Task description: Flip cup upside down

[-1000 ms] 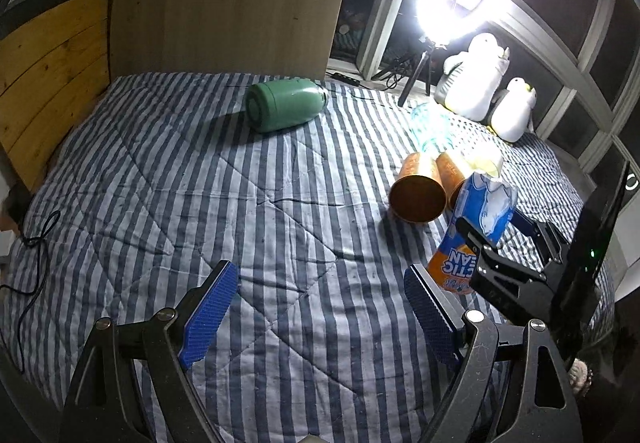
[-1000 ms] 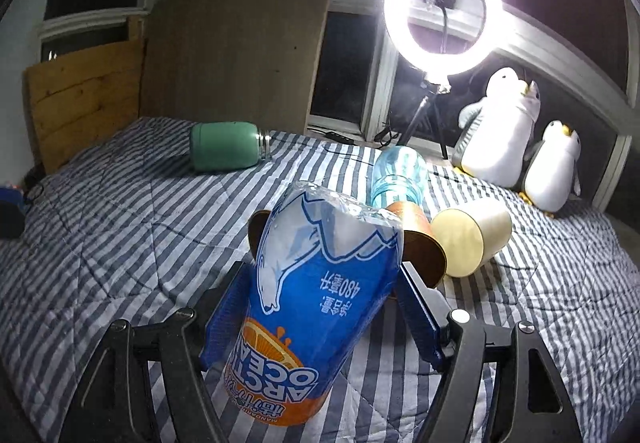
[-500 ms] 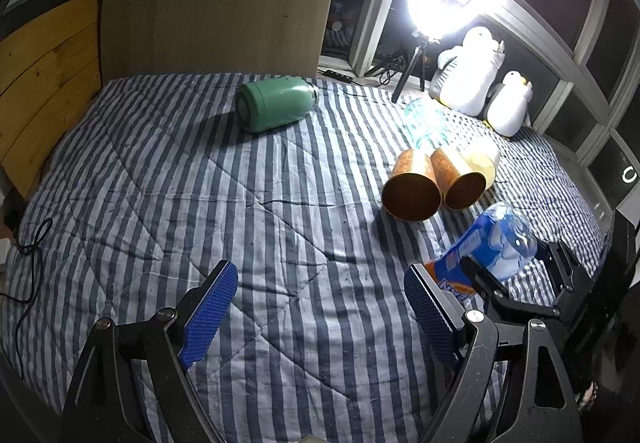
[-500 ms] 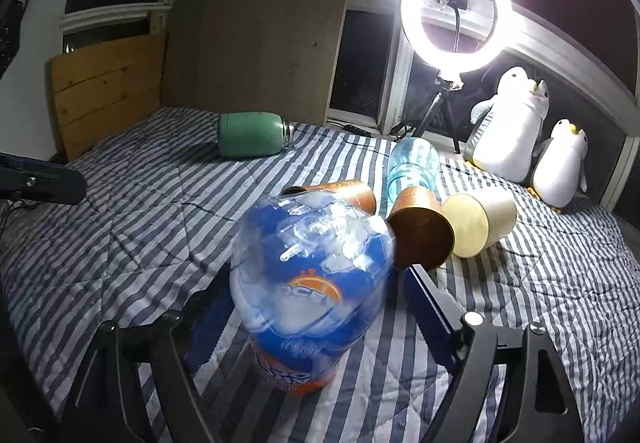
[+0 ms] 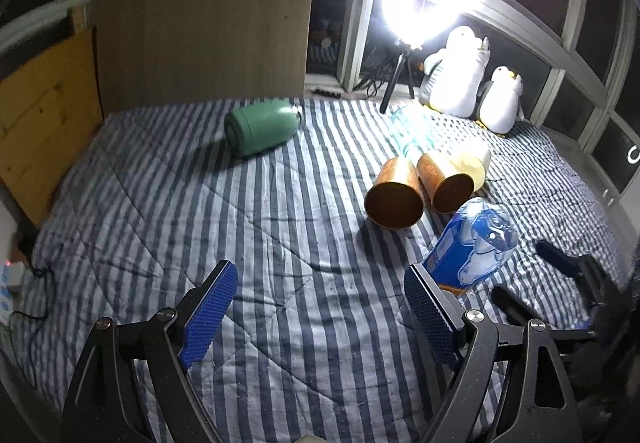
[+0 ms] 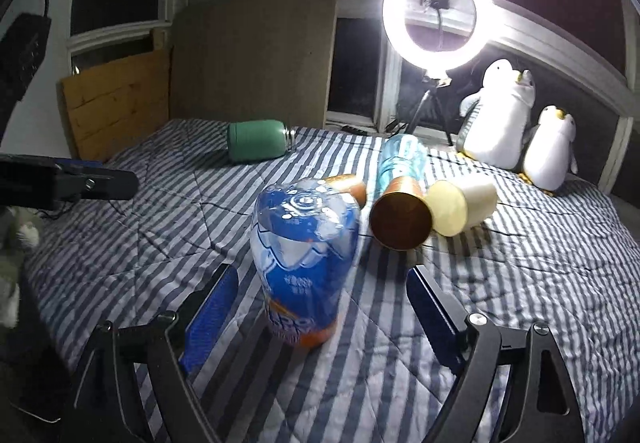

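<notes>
The blue and orange plastic cup (image 6: pixel 306 267) stands upside down on the striped bedcover, its closed base up and its orange mouth end on the cloth. My right gripper (image 6: pixel 320 311) is open, its blue pads apart on either side of the cup without touching it. In the left wrist view the cup (image 5: pixel 472 249) stands at the right, leaning slightly, with the right gripper (image 5: pixel 528 275) behind it. My left gripper (image 5: pixel 320 307) is open and empty over bare bedcover, left of the cup.
Two copper cups (image 5: pixel 394 193) (image 5: pixel 446 183), a cream cup (image 6: pixel 460 205) and a clear blue bottle (image 6: pixel 400 159) lie on their sides behind the cup. A green flask (image 5: pixel 260 127) lies farther back. A ring light (image 6: pixel 438 15) and two plush penguins (image 6: pixel 504 115) stand at the window.
The right gripper turned the cup from tilted in its grip to base-up on the bedcover, then opened and let go. The left gripper stayed open and nearly still.
</notes>
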`<action>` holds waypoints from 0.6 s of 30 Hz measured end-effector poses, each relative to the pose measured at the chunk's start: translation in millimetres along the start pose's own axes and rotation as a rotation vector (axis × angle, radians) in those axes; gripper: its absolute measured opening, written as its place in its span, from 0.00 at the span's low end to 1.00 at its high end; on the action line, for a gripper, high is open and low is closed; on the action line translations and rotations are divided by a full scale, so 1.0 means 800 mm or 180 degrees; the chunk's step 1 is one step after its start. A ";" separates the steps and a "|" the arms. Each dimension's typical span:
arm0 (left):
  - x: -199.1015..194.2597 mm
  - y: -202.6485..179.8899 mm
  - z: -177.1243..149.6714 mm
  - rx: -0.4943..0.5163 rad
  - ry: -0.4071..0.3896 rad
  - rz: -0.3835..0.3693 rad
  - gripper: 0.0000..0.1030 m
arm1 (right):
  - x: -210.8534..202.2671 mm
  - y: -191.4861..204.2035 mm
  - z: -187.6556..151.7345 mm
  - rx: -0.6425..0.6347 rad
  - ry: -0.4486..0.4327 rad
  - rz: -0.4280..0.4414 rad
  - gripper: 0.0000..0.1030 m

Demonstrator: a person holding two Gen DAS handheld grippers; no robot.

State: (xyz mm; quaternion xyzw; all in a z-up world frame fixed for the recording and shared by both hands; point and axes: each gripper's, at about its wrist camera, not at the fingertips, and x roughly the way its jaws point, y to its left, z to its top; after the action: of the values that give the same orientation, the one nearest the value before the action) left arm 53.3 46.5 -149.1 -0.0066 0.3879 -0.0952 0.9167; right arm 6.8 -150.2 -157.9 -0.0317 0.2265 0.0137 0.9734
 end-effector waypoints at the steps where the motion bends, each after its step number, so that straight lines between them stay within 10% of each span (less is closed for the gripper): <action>1: -0.006 -0.005 -0.001 0.0039 -0.0066 0.0035 0.85 | -0.008 -0.005 0.002 0.0054 -0.0027 -0.0005 0.82; 18: -0.159 -0.092 -0.040 0.0312 -0.1526 0.0528 0.97 | -0.149 -0.047 0.037 0.0655 -0.0853 -0.0643 0.91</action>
State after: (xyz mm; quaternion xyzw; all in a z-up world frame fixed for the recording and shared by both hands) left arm -68.6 -1.1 -74.7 0.0473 0.1537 -0.0341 0.9864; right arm -85.3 -187.0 -76.7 0.0475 0.0908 -0.1031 0.9894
